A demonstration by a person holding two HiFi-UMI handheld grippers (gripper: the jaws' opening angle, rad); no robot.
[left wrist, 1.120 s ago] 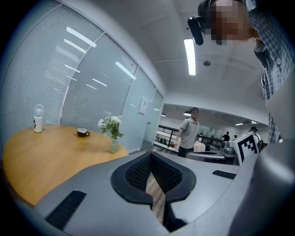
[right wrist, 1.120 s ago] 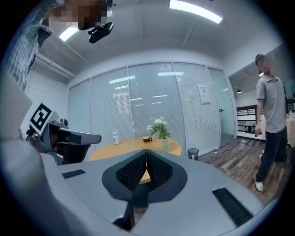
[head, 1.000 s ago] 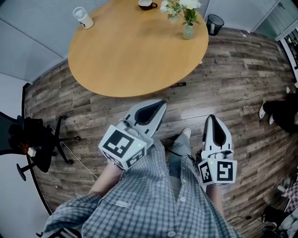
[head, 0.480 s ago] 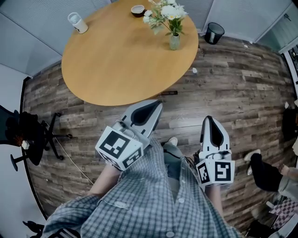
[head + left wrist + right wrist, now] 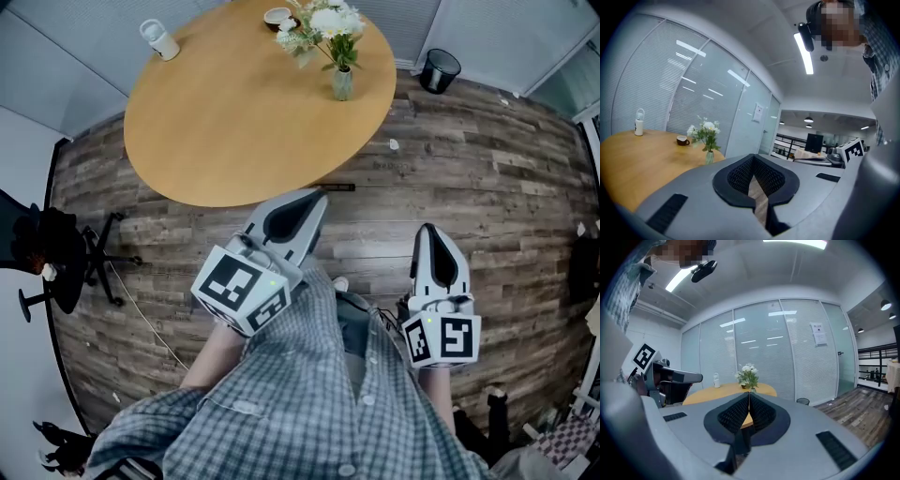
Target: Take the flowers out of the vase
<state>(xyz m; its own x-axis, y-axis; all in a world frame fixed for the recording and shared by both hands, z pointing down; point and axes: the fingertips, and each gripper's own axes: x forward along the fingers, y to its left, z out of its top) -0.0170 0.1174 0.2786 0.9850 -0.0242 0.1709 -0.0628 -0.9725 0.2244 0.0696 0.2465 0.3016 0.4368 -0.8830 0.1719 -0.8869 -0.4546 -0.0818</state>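
Desk: Whereabouts of the flowers point(image 5: 323, 23)?

Photographer: In the glass vase point(image 5: 342, 84), white blooms over green leaves, upright near the far right edge of the round wooden table point(image 5: 234, 122). Not yet taken out.

Desk: And the grippers?

Photographer: Held low in front of a checked shirt point(image 5: 309, 403), above the plank floor point(image 5: 487, 178), short of the table's near edge and well apart from the vase. Left gripper point(image 5: 311, 200): jaws closed together, only a sliver of a gap lower down, nothing in it but floor behind. Right gripper point(image 5: 428, 236): likewise closed tip to tip, holding nothing.

Desk: Aimed where?

Photographer: Toward the table, close to level. From the left gripper view, flowers off to the left of the jaws; from the right gripper view, straight above the closed tips.

Desk: Anything else on the table?

Photographer: Small cup point(image 5: 277, 16) just beside the flowers at the far edge. White jug point(image 5: 159, 39) with a handle at the far left edge, well apart from the vase.

Desk: Surroundings?

Photographer: Black bin point(image 5: 441, 70) on the floor to the right of the table, black office chair point(image 5: 56, 262) at far left, glass walls point(image 5: 693, 93) with blinds behind the table.
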